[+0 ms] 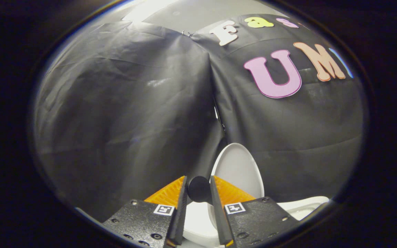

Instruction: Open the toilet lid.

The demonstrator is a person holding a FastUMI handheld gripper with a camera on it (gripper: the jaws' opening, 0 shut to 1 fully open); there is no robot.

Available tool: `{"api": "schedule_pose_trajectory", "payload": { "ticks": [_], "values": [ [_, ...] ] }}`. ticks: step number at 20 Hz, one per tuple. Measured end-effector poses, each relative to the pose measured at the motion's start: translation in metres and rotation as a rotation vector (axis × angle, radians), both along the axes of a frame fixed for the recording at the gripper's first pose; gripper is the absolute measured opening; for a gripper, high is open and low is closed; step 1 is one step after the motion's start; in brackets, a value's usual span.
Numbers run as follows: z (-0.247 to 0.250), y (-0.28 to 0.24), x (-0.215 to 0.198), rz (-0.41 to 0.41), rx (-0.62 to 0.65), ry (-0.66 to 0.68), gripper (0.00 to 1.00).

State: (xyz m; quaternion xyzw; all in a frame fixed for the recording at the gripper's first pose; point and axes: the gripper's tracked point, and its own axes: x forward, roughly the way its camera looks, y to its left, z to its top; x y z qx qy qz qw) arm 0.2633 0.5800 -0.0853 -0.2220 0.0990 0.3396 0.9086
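Jaws of the gripper (199,190) clamp from both sides on a round black knob (198,188). Just beyond the fingers, the white oval plastic toilet lid (240,168) stands raised and upright against the black cloth wall (122,113), above the white bowl rim (305,205).

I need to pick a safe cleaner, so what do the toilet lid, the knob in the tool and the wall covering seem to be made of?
Toilet lid: probably smooth white plastic, evenly glossy. Knob, pinched between the tool fingers: dark, matte, maybe rubber or plastic. Wall covering: thin black sheet, creased with shiny highlights, cloth or plastic film.
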Motion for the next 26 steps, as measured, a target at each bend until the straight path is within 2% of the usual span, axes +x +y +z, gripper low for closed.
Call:
{"api": "schedule_pose_trajectory", "payload": {
  "ticks": [4, 7, 9, 13, 15, 19, 22, 26],
  "values": [
    [0.040, 0.005, -0.023, 0.077, 0.042, -0.082, 0.54],
    [0.072, 0.003, -0.036, 0.096, 0.046, -0.157, 0.60],
    [0.098, -0.010, -0.041, 0.076, 0.047, -0.215, 0.61],
    [0.146, -0.046, -0.041, -0.004, 0.065, -0.304, 0.64],
    [0.167, -0.071, -0.043, -0.041, 0.067, -0.348, 0.69],
    [0.198, -0.144, -0.055, -0.120, 0.085, -0.404, 0.76],
    [0.231, -0.214, -0.059, -0.215, 0.113, -0.468, 0.76],
    [0.262, -0.329, -0.074, -0.428, 0.098, -0.532, 0.76]
  ]
}}
